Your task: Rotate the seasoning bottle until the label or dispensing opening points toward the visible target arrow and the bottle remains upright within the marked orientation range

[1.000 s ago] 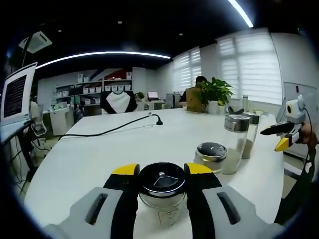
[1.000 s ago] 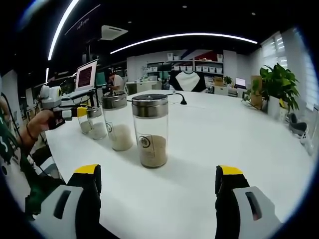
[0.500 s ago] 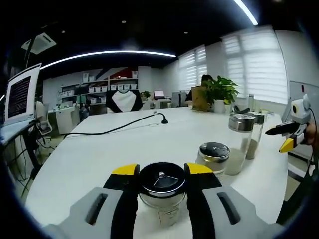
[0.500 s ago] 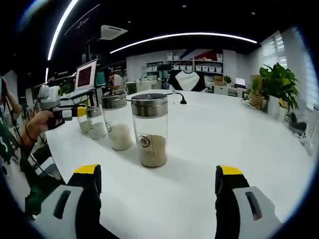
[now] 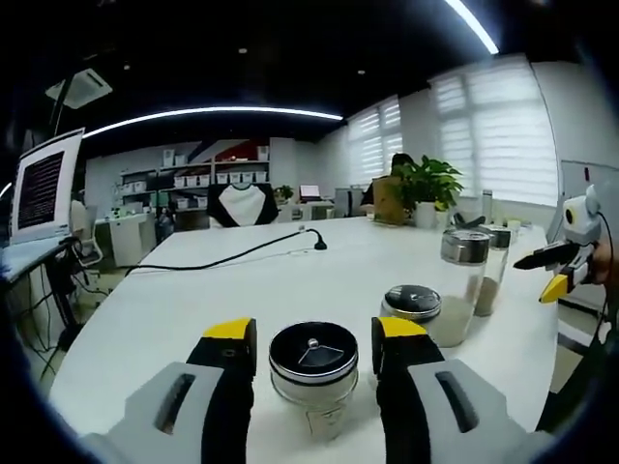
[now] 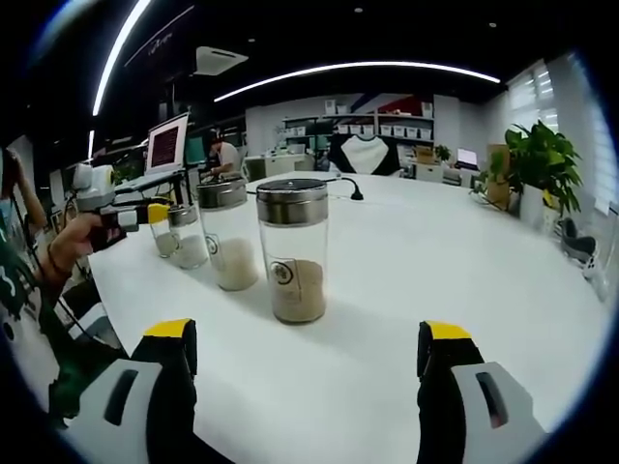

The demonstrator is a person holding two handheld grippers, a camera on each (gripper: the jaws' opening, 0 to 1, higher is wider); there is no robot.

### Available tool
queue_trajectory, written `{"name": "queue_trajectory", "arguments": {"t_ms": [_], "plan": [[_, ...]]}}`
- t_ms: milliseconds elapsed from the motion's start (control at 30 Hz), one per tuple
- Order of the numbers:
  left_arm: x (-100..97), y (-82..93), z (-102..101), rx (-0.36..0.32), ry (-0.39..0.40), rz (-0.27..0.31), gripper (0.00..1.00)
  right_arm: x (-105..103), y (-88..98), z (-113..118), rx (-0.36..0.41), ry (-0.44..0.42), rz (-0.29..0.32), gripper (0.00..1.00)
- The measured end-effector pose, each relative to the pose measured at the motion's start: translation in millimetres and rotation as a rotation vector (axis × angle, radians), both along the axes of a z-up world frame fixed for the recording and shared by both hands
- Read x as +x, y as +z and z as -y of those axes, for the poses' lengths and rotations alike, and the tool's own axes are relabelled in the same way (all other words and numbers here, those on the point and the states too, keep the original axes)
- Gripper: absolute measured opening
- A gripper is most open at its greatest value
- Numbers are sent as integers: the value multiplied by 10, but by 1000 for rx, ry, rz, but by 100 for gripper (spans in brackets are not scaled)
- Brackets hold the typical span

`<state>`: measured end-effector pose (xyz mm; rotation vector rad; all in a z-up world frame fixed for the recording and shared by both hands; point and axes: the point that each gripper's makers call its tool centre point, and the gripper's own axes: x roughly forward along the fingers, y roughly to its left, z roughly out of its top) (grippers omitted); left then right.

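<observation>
Since the frame half a second earlier, the left gripper (image 5: 314,338) had parted its jaws: the yellow-tipped fingers, then pressed against the black lid, now stood clear of the seasoning bottle (image 5: 313,367) on either side, with a gap visible between each pad and the glass. The bottle stood upright between the jaws on the white desk (image 5: 242,290), close to its near edge, its long axis vertical and its lid's dispensing flap facing up toward the camera.

Left to right in the left gripper view: a monitor (image 5: 44,188) beyond the desk's left edge, a black cable (image 5: 232,256) running across the desk top, the released bottle, a second short jar (image 5: 414,309) just beside it, two tall jars (image 5: 469,275) toward the right edge, and the right gripper (image 5: 561,266) hovering past that edge.

In the right gripper view the same row ran from the left gripper (image 6: 126,217) at the far left to a tall jar (image 6: 293,251) nearest the camera. The right gripper (image 6: 309,353) was spread wide, holding nothing, and sat well apart from the task bottle; the left gripper was clearly the nearer. No target arrow could be made out, so the bottle's heading against it could not be judged.
</observation>
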<state>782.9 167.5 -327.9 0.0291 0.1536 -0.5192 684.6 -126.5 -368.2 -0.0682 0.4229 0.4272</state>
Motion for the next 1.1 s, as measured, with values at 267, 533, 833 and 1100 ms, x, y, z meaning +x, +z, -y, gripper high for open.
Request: {"name": "queue_trajectory", "arguments": {"t_ms": [267,533,833,1100], "plan": [[-67,58,-186,0,31,4,48,4,-16,15,-3,-8,-7,97],[-173,-19,-208,-31,36,-14,47,2,-32,-7,-5,-1,-15,97],[-248,-92,-195,-53,40,-27,45,2,-28,-5,-7,-4,-16,96],[-331,-105,-198,-60,92,-9,45,2,-20,14,-5,-12,-7,96]]}}
